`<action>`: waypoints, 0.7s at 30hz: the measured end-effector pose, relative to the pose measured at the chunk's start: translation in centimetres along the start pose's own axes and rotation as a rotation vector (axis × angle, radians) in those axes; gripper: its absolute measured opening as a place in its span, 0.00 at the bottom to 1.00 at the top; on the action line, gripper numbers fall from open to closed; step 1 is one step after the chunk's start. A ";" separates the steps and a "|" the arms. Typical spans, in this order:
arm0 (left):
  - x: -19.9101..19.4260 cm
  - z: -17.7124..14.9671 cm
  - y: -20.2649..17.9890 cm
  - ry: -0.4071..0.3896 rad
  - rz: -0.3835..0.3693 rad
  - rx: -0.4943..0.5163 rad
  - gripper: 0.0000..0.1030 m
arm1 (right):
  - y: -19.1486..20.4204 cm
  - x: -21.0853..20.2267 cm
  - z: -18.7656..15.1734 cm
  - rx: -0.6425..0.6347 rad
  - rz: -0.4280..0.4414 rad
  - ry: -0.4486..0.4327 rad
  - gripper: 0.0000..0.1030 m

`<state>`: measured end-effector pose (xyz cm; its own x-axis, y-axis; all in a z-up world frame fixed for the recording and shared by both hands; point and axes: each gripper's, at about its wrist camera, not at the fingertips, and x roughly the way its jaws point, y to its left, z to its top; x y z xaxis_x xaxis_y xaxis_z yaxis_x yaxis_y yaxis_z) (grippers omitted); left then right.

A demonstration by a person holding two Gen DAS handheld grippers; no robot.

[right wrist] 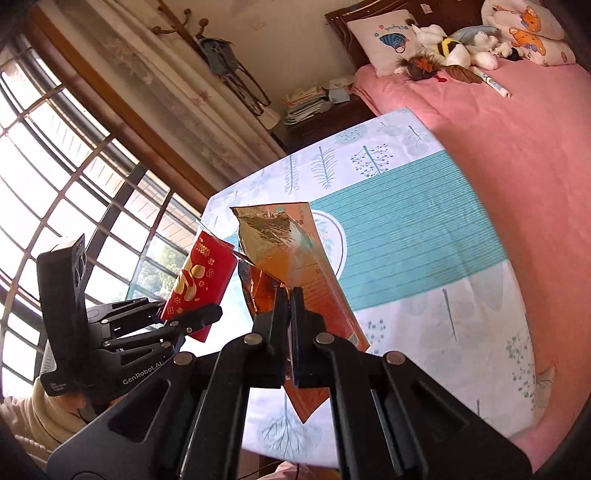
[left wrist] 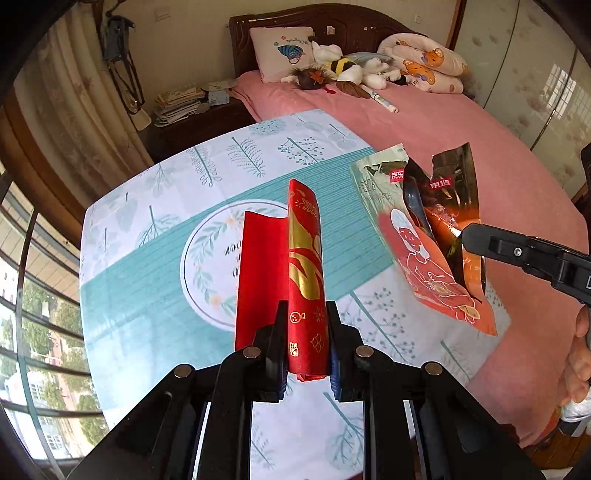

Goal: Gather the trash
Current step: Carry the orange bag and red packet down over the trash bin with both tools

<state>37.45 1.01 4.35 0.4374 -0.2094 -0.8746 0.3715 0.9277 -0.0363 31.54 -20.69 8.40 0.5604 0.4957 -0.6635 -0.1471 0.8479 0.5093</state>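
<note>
Two pieces of trash are held up in the air, one in each gripper, above a bed. Largest in both views is the bed [left wrist: 461,147], covered by a pink sheet, with a dark wooden headboard [left wrist: 354,33] at its far end. Spread on the near part of the bed is a patterned cloth [left wrist: 155,229], white with teal leaf prints and a teal striped band. Against the headboard lean a white pillow [left wrist: 282,50], a rolled quilt [left wrist: 424,61] printed with orange bears, and a heap of stuffed toys [left wrist: 354,70].

Beside the bed, a dark nightstand [left wrist: 192,122] carries a stack of papers.

Next comes the snack bag [right wrist: 295,266], torn open, orange and white outside with foil lining. The right gripper [right wrist: 290,295] has its jaws pressed together on the bag's lower part, and the bag hangs clear of the cloth. From the left wrist camera the bag [left wrist: 424,236] shows to the right.

Smallest is the red envelope [left wrist: 303,273] with gold print, its flap open to the left. The left gripper [left wrist: 306,321] has its jaws clamped on the envelope's lower end, holding it upright above the cloth, just beside the snack bag.
</note>
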 end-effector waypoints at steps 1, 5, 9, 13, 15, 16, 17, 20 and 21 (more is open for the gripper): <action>-1.0 -1.6 -0.9 -0.004 0.006 -0.015 0.17 | 0.3 -1.2 -1.3 -0.014 0.011 0.005 0.00; -4.4 -7.8 -4.7 -0.014 0.003 -0.071 0.17 | 0.8 -5.6 -6.5 -0.064 0.044 0.057 0.00; -6.7 -13.6 -8.5 0.020 -0.019 -0.108 0.17 | 0.8 -9.1 -11.7 -0.085 0.073 0.136 0.00; -8.4 -19.2 -12.0 0.069 -0.027 -0.112 0.17 | 0.3 -10.9 -16.7 -0.083 0.100 0.227 0.00; -8.9 -21.6 -13.2 0.096 -0.038 -0.118 0.17 | -0.2 -11.3 -19.1 -0.070 0.105 0.269 0.00; -8.9 -22.8 -13.7 0.109 -0.043 -0.122 0.17 | -0.5 -11.3 -20.2 -0.060 0.108 0.289 0.00; -8.9 -23.9 -14.0 0.120 -0.047 -0.125 0.17 | -0.8 -11.3 -21.4 -0.050 0.111 0.308 0.00; -8.5 -27.3 -14.9 0.159 -0.046 -0.131 0.17 | -2.0 -10.1 -24.3 -0.015 0.112 0.362 0.00; -8.1 -28.3 -15.0 0.175 -0.045 -0.135 0.17 | -2.4 -9.7 -25.4 0.003 0.111 0.380 0.00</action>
<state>5.18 -2.43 -1.66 0.2696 -0.2058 -0.9407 0.2695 0.9540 -0.1315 5.78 -22.82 -0.27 0.1999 0.6188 -0.7597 -0.1873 0.7852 0.5902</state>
